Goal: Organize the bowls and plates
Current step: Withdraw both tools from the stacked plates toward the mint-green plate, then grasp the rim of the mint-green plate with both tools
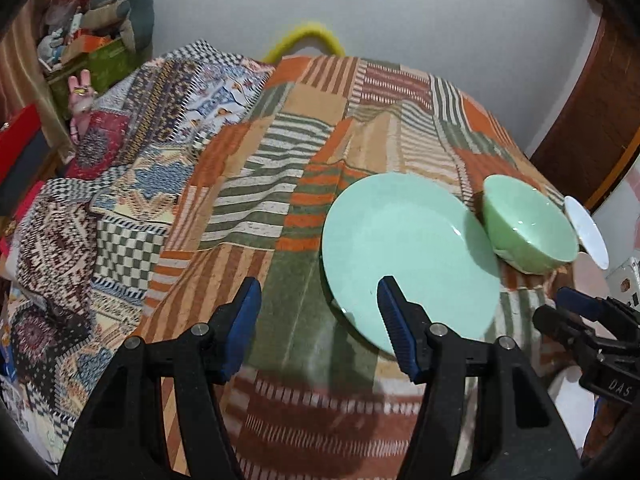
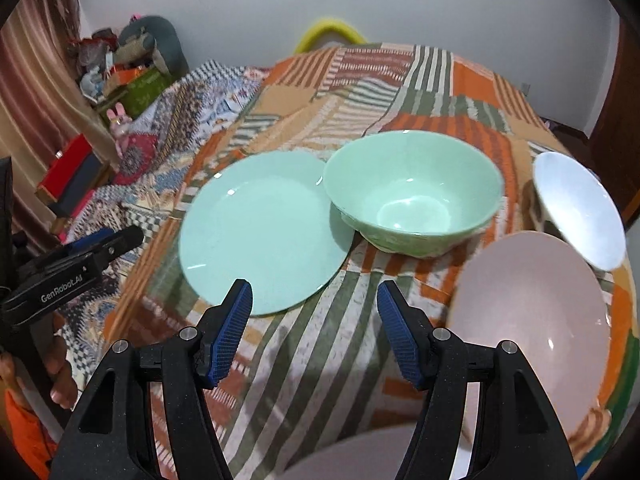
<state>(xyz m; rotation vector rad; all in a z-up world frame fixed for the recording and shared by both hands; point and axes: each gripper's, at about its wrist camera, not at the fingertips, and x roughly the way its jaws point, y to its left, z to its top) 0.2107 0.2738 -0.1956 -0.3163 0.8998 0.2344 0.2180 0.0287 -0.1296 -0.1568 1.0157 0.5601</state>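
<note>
Both tools, left (image 1: 316, 304) & right (image 2: 315, 306), gape empty above the bed (image 2: 320, 320); green plate (image 2: 260, 236) touches green bowl (image 2: 412, 196), bare blanket far-left w/ room.

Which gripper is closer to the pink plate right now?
Right. The right gripper hangs open just beside the pink plate, which lies off its right finger. The left gripper is over the near edge of the green plate, farther off.

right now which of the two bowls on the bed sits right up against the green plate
The green bowl: its side meets the green plate at the plate's right edge. The white bowl lies apart at the far right, tilted, beside the pink plate.
</note>
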